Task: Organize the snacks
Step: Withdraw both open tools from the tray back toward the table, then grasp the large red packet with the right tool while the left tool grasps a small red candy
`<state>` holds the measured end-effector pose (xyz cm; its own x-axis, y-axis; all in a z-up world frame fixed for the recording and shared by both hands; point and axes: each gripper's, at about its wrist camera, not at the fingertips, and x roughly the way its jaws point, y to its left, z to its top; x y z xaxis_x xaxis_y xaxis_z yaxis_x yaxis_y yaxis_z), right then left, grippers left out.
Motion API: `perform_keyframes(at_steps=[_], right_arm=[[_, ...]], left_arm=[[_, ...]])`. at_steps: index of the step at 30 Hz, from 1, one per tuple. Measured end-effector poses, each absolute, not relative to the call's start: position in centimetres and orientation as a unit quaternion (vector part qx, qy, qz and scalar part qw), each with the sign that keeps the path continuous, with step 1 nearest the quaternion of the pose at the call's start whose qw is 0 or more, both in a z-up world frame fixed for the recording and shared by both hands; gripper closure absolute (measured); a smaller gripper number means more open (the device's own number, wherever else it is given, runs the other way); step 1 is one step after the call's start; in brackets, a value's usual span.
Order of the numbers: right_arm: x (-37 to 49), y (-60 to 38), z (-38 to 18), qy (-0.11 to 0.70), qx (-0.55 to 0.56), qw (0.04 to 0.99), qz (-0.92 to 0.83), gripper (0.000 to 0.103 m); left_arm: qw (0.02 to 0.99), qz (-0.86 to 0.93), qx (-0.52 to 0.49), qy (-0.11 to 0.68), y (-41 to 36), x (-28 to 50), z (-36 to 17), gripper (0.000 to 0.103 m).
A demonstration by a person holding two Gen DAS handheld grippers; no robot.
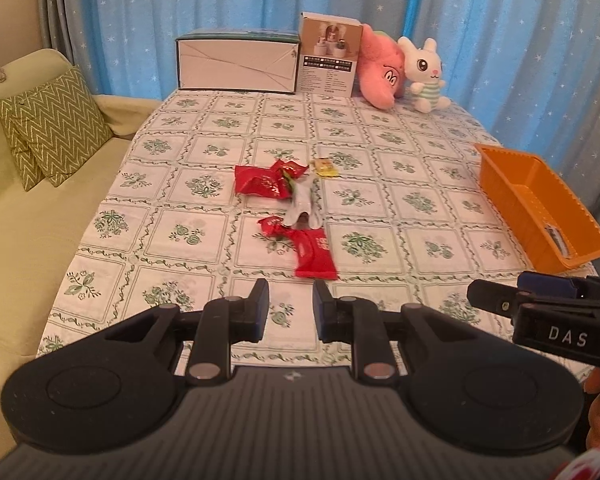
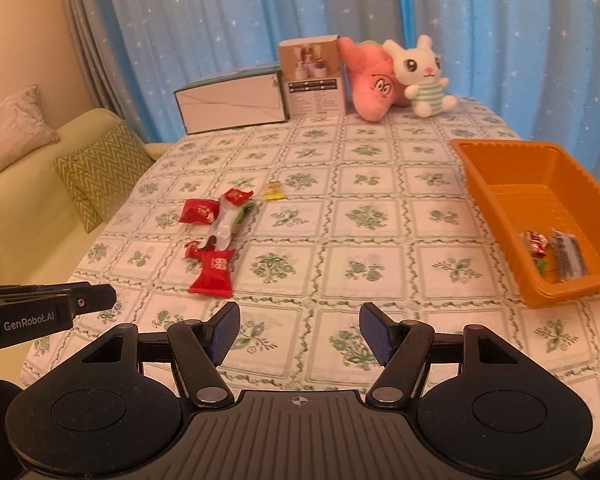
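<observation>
1. The left gripper (image 1: 290, 304) hangs low over the near edge of the tabletop (image 1: 400, 184), its jaws parted by a narrow gap and holding nothing.
2. The right gripper (image 2: 299, 330) hovers beside it over the same edge, jaws spread wide and empty; in the left view it shows only from the side.
3. Just ahead of the left jaws lies a red packet (image 1: 314, 254), flat on the cloth.
4. Touching its far end is a smaller red wrapper (image 1: 271, 227), and a white pouch (image 1: 304, 204) lies across it.
5. Beyond the pouch sit two more red packs (image 1: 266, 180), close together, with a small yellow sachet (image 1: 325, 166) just to their right.
6. An orange basket (image 2: 500, 160) stands at the right edge of the tabletop, well apart from the loose snacks.
7. Inside it, at the near end, lie a red-and-white sweet (image 2: 534, 245) and a dark bar (image 2: 568, 256).
8. At the far edge stand a long box (image 1: 238, 62), a taller box (image 1: 328, 56), a pink plush (image 1: 380, 68) and a white rabbit (image 1: 422, 74).
</observation>
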<state>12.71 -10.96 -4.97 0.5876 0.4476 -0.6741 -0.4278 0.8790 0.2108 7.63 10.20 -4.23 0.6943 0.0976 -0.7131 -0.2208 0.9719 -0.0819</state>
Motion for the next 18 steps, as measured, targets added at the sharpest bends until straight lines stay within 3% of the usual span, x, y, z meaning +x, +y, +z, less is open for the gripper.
perform_keyframes(at_steps=[18], right_arm=[[18.0,-3.2,-8.8,0.395,0.0,0.87,0.295,0.036]], left_arm=[[0.907,0.086,-0.08,0.405,15.4,13.0,-7.5,0.083]])
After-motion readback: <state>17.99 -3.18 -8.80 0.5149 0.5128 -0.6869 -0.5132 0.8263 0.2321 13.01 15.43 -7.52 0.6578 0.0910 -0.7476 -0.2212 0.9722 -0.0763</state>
